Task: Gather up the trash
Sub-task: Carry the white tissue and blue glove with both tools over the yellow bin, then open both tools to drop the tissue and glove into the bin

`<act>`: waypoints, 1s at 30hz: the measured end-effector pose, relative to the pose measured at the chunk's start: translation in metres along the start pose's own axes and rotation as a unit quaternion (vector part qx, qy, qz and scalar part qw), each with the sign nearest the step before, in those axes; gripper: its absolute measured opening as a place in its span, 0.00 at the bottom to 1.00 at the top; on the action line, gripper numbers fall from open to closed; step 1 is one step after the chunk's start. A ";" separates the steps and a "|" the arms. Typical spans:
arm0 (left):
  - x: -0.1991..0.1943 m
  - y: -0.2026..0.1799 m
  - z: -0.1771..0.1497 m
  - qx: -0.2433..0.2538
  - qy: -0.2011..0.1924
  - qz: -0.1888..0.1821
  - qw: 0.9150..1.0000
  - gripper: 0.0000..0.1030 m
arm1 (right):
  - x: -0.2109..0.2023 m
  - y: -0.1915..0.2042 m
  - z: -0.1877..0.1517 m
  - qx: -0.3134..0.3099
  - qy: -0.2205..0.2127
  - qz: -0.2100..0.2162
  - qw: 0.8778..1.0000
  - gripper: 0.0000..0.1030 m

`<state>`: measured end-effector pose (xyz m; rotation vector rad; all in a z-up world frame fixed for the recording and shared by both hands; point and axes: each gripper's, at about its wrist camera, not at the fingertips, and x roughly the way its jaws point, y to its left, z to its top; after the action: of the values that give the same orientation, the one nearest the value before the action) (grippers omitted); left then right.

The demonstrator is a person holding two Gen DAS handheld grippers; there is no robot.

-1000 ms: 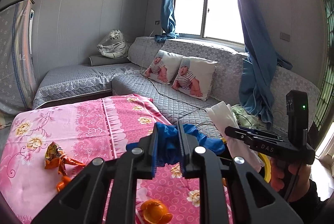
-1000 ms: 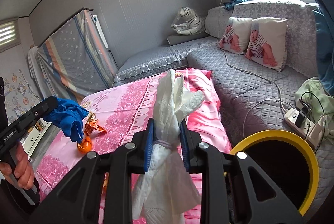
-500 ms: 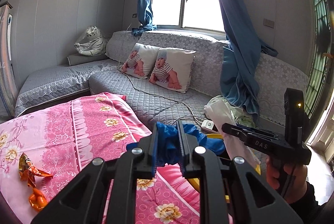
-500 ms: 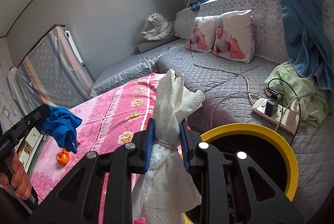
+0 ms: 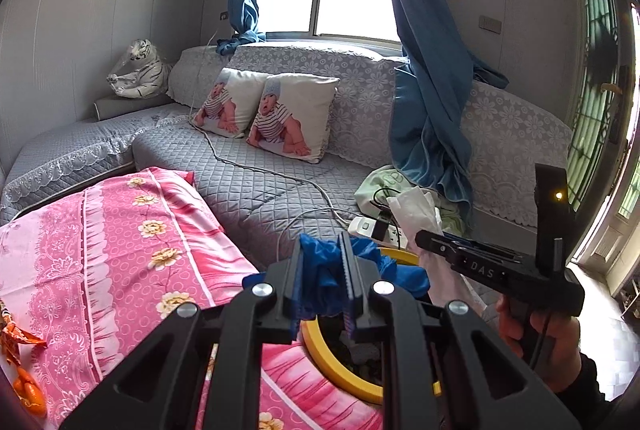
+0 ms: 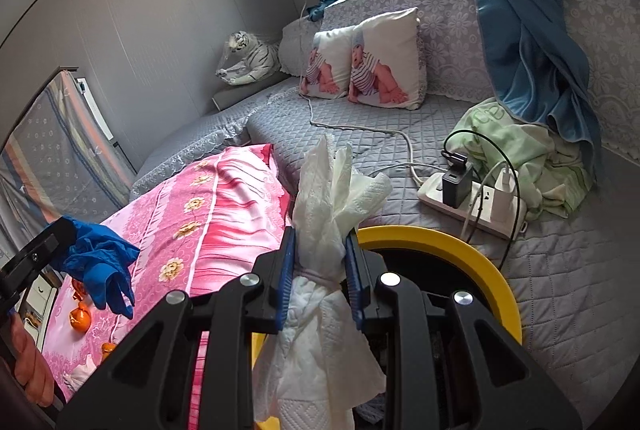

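We hold left gripper (image 5: 322, 280) clamped on crumpled blue glove (image 5: 320, 266), above yellow-rimmed bin (image 5: 332, 354) at table's (image 5: 120, 250) right edge. Right gripper (image 6: 320, 274) clamped on white tissue wad (image 6: 332, 213), over same bin (image 6: 460, 246). Orange wrappers (image 6: 80, 318) lie on pink tablecloth near table's left edge. Power strip (image 6: 472, 201) on grey sofa beyond bin.
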<state>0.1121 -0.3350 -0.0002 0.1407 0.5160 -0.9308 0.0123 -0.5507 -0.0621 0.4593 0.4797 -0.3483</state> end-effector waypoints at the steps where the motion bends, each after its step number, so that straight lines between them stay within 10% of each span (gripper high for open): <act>1: 0.004 -0.003 -0.003 0.000 0.003 -0.004 1.000 0.15 | 0.001 -0.004 -0.001 0.002 0.001 -0.005 1.000 0.22; 30: 0.095 -0.028 -0.047 -0.011 0.113 -0.039 0.993 0.15 | 0.031 -0.058 -0.019 0.065 0.048 -0.041 0.996 0.22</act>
<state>0.1189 -0.4046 -0.0843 0.2090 0.7454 -0.9908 0.0066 -0.5965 -0.1128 0.5853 0.5737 -0.4400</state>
